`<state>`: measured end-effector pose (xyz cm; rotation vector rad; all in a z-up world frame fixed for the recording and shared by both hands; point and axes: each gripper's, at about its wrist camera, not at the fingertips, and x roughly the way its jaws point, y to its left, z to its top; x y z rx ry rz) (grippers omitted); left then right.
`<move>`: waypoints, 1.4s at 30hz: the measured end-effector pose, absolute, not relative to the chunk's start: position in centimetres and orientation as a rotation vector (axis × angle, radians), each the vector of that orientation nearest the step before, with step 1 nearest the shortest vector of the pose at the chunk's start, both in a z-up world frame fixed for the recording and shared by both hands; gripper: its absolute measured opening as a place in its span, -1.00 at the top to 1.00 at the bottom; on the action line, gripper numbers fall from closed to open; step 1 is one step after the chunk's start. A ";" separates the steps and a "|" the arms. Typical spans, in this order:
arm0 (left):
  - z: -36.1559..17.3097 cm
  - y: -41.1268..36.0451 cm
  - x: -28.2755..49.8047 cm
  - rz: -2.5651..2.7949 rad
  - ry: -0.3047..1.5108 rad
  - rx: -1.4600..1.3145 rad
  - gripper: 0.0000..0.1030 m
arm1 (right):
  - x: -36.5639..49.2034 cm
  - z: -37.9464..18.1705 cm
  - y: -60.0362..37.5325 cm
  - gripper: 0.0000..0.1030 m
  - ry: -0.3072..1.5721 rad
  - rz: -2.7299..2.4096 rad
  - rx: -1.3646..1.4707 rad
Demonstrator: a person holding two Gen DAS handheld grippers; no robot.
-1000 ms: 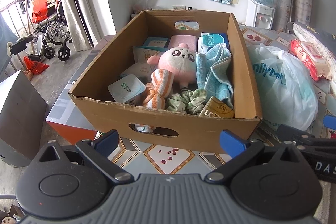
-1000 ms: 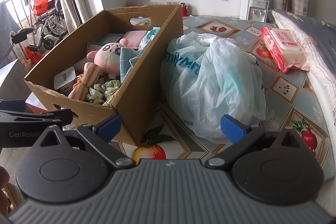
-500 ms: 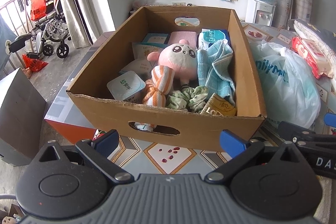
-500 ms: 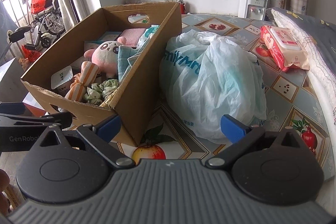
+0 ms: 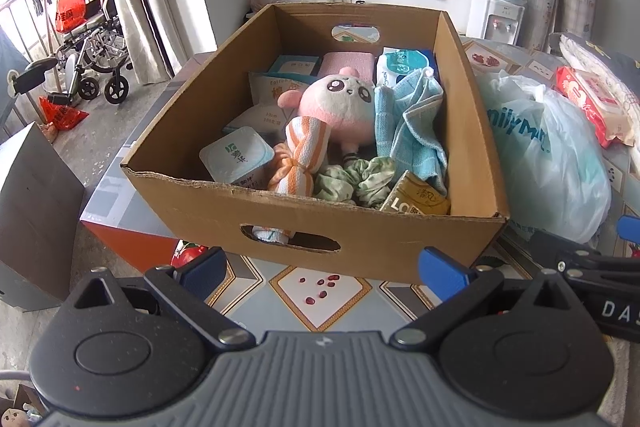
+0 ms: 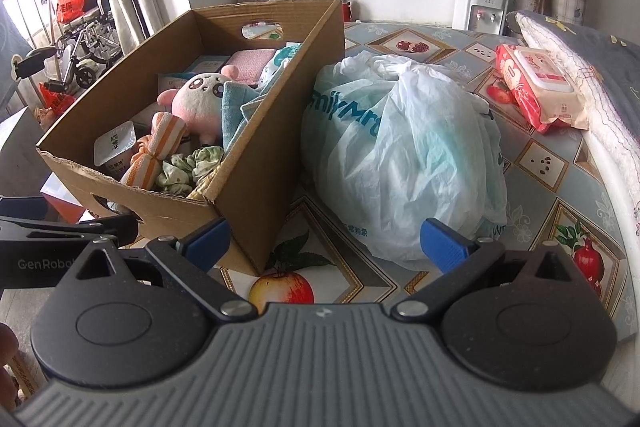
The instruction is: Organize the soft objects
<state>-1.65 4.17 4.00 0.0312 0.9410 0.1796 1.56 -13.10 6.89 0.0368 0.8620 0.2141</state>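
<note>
Left gripper (image 5: 322,269): jaws spread wide, nothing between the blue pads; it hangs low in front of the box's near wall, above the patterned tablecloth (image 5: 320,297).
Right gripper (image 6: 324,243): likewise wide and empty, facing the gap between the box's near right corner and the plastic bag.
Step in hand: by the look of it, an approach or a choice of target; neither tool holds or touches anything.
Cardboard box (image 5: 360,231): open-topped, resting on the table, its near wall with a handle cut-out facing the left gripper.
Near contents: a green scrunchie (image 5: 354,179), an orange-striped cloth bundle (image 5: 298,163) and a sealed cup (image 5: 236,161) lie just behind that wall.
Further in: a pink plush toy (image 5: 344,107) leans beside a blue towel (image 5: 412,123); packets sit behind them.
Plastic bag (image 6: 400,155): white, bulging, touching or just beside the box's right wall; its contents are hidden.
Wet-wipe pack (image 6: 538,87): far right, well apart from the bag.
Next move: likely lifting a gripper over the rim, then closing gently on one soft item without snagging its neighbours.
</note>
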 end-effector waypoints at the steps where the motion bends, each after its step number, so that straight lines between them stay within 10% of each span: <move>1: 4.0 4.2 -1.7 0.179 0.943 0.030 -1.00 | 1.5 6.9 -13.1 -0.98 0.863 0.213 0.036; 42: 3.8 4.2 -1.6 0.180 0.954 0.025 -0.99 | 1.6 6.5 -13.2 -0.97 0.875 0.208 0.036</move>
